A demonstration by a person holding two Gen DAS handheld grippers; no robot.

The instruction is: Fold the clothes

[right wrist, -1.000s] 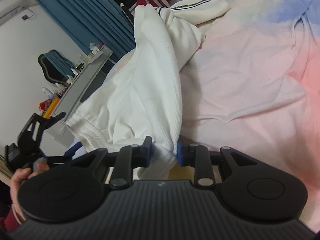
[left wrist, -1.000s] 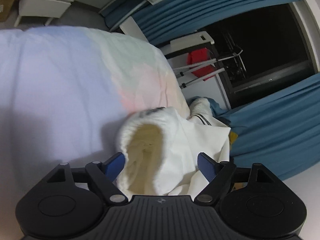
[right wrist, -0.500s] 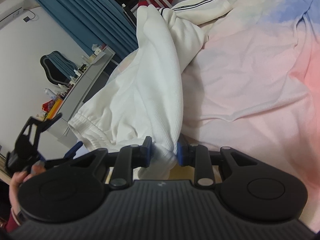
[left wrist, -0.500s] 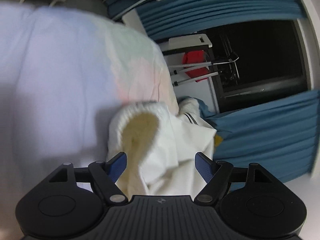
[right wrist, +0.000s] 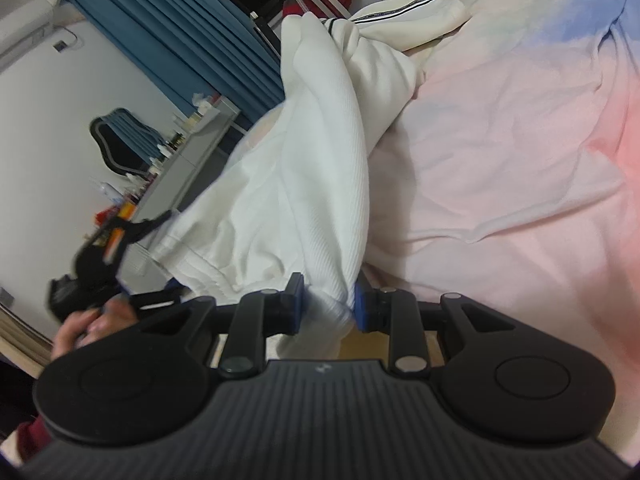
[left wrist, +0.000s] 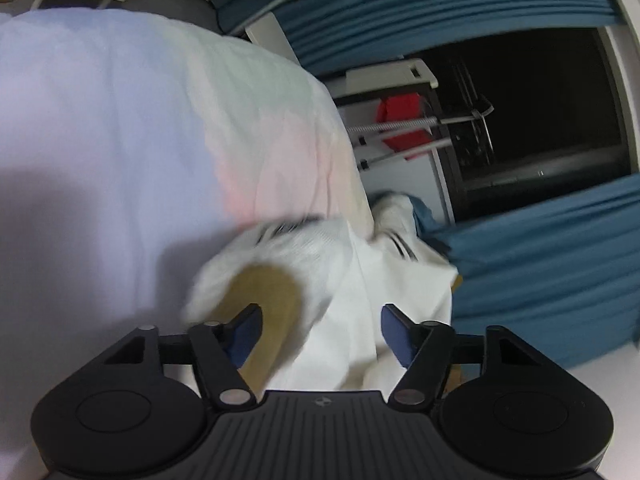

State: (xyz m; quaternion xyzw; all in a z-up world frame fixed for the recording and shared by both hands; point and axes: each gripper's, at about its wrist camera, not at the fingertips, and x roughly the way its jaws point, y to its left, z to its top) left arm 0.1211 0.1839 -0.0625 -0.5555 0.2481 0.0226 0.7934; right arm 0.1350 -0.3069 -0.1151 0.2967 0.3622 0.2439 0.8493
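Since a moment ago our left gripper [left wrist: 320, 334] has slid sideways, so the open end of the white garment [right wrist: 304, 184] now sits nearer its left jaw than before. It looks blurry, so it is moving. The right gripper [right wrist: 327, 304] has hardly shifted.

The garment hangs in the air above the bed [right wrist: 520, 152], and its far end lies near the bed's edge. The right jaws are pressed on a bunched corner of it. The left jaws are spread wide with cloth between them — they grip nothing.

What could go wrong? We think the left jaws may close on only one layer, or on the wrong spot, because the cloth swings. Then the fold would come out crooked. The right corner is a small bunch, so a hard pull might tug it free. The hanging part could also slide off the bed.

We count two grippers, one white garment held up, one more pale piece of clothing [right wrist: 412, 4] with a dark stripe at the far end — and one bed.
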